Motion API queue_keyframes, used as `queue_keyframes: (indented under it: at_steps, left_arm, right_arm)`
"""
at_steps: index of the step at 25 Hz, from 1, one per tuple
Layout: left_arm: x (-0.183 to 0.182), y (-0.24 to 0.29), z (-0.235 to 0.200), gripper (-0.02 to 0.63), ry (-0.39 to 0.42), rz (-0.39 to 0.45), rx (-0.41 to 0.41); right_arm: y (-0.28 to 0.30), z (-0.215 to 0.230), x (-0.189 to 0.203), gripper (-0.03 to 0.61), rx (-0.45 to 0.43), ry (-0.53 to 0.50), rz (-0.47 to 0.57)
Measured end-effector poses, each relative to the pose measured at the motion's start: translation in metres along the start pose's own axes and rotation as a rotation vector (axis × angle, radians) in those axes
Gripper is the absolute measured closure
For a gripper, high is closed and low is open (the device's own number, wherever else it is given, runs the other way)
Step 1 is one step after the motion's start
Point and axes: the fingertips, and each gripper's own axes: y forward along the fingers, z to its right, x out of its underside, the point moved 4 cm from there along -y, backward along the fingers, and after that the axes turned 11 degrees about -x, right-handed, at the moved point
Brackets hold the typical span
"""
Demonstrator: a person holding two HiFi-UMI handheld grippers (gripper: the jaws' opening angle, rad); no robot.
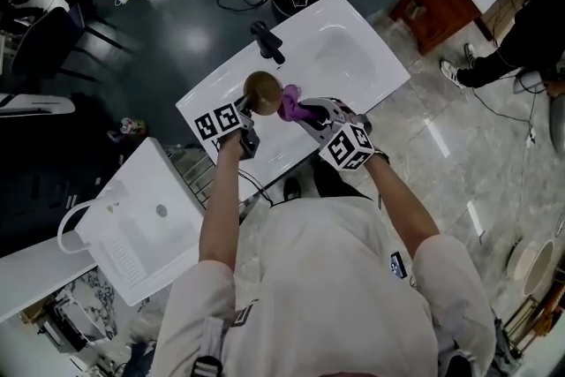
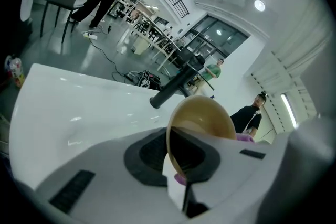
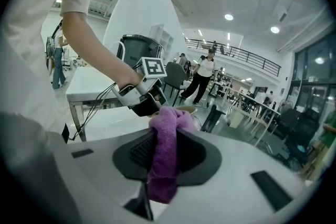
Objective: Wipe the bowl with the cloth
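Observation:
A tan wooden bowl (image 1: 262,89) is held on edge above the white sink (image 1: 353,57), its rim pinched in my left gripper (image 1: 250,113), which is shut on it. In the left gripper view the bowl (image 2: 202,120) stands upright between the jaws, hollow side facing right. My right gripper (image 1: 305,112) is shut on a purple cloth (image 1: 290,102) that touches the bowl's open side. In the right gripper view the cloth (image 3: 165,152) hangs bunched between the jaws, and the bowl's rim (image 3: 190,109) shows just behind it.
A black faucet (image 1: 267,41) stands at the sink's left rim, close behind the bowl. A second white basin (image 1: 146,225) lies at lower left. A wooden cabinet (image 1: 441,0) and a seated person (image 1: 521,40) are at upper right. Cables cross the dark floor behind.

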Motion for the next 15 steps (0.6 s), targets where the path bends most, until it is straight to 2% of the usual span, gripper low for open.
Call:
queue_keyframes:
  at_steps: [4,10,15]
  left_arm:
    - [-0.013,0.01,-0.026,0.601,-0.017,0.012,-0.097]
    - [-0.046,0.032,-0.077,0.601,-0.045,0.012,-0.322]
    - [-0.055,0.063,-0.092,0.6,-0.073,-0.04,-0.413]
  right_arm:
    - [0.004,-0.005,0.012,0.495,-0.004,0.068,-0.029]
    - [0.018,-0.013,0.022,0.495,-0.031,0.106,-0.058]
    - [0.016,-0.009,0.028,0.495,-0.033,0.126,-0.08]
